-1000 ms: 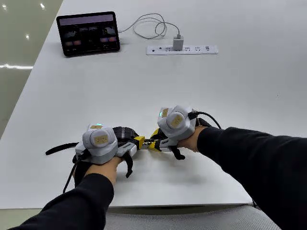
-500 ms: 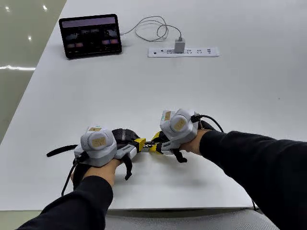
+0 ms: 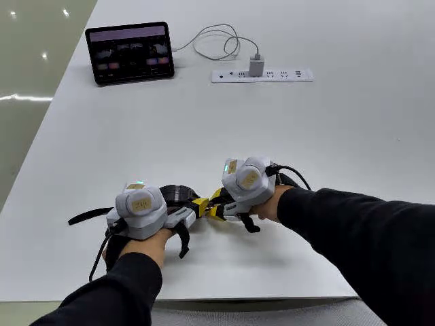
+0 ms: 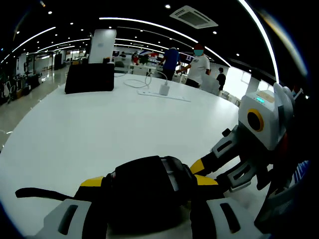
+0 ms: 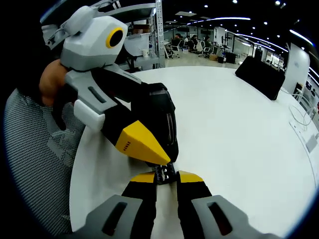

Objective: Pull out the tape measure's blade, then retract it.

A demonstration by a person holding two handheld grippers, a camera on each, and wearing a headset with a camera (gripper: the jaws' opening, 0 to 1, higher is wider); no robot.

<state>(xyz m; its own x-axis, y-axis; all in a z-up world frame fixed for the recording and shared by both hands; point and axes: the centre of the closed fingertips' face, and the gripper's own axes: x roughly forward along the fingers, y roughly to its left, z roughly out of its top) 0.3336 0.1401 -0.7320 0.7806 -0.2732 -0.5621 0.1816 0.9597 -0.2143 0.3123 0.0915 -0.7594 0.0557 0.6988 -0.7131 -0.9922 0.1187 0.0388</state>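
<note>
The tape measure (image 4: pixel 149 196) was found at the near edge of the white table (image 3: pixel 306 136), clamped in the left gripper (image 4: pixel 148 180). The right gripper (image 5: pixel 166 177) was closed upon the blade tip (image 5: pixel 164 172), just beside the case.

Nothing readable; the tablet (image 3: pixel 129 52) screen (far off) perhaps carries blurred lettering.

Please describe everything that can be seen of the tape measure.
The tape measure is a rounded black case, seemingly plastic, near the front edge of the white table. The left gripper is shut on its sides with yellow-tipped jaws. It is hardly extended: the right gripper pinches its small metal end hook right beside the case.
</note>
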